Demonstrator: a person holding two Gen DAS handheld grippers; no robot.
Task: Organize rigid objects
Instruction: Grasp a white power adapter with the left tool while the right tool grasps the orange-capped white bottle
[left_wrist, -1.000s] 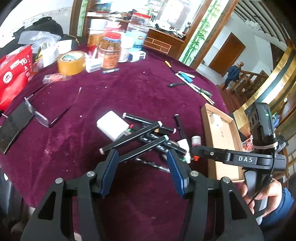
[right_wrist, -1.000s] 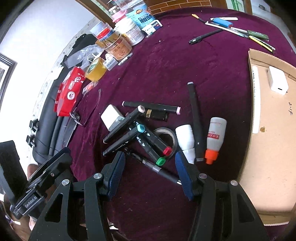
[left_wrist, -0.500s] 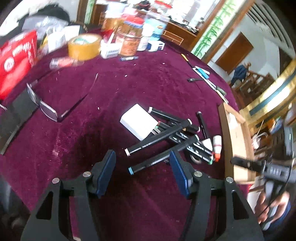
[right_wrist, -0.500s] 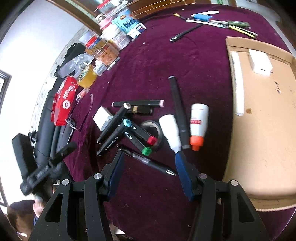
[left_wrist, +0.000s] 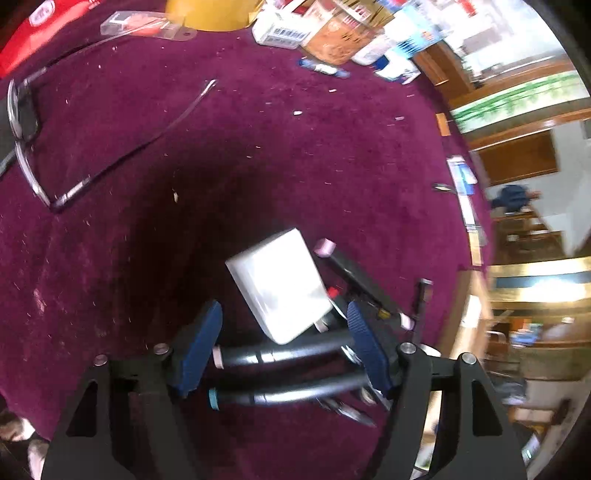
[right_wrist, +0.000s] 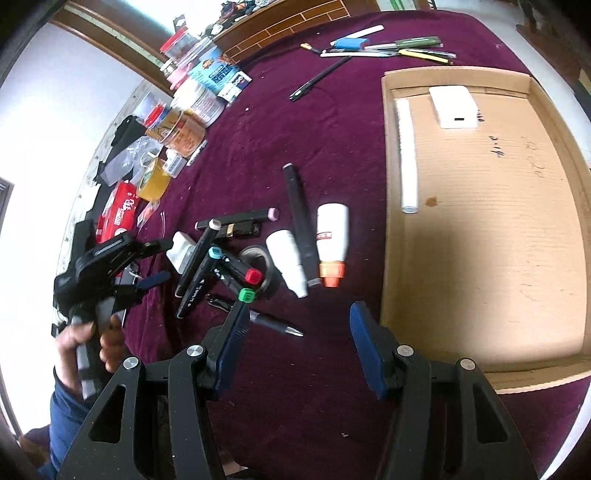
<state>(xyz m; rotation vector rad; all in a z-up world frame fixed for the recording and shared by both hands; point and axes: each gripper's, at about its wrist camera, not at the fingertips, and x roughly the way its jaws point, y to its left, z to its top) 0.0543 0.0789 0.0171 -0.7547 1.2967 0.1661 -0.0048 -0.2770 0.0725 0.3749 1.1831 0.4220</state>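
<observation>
My left gripper (left_wrist: 282, 334) hangs low over a pile of black markers (left_wrist: 284, 354), jaws opening. A white charger block (left_wrist: 280, 288) and two markers lie between its blue pads (left_wrist: 199, 343), which press on nothing. The right wrist view shows the same gripper (right_wrist: 162, 260) in a hand beside the white block (right_wrist: 181, 251). My right gripper (right_wrist: 299, 332) is open above the purple cloth, with a black pen (right_wrist: 273, 323) by its left pad. Ahead lie a glue bottle (right_wrist: 332, 240) with an orange cap, a white bottle (right_wrist: 288, 262) and a long black marker (right_wrist: 301, 225).
A shallow cardboard tray (right_wrist: 480, 229) on the right holds a white adapter (right_wrist: 456, 107) and a white tube (right_wrist: 406, 155). Spectacles (left_wrist: 44, 155) lie left of the pile. Jars, yellow tape (right_wrist: 153, 181) and a red pack (right_wrist: 118, 214) crowd the far edge. Pens (right_wrist: 388, 50) lie beyond the tray.
My left gripper has dropped towards the markers and white block, rolled, and spread its jaws wider. My right gripper has slid right, off the pile towards the tray.
</observation>
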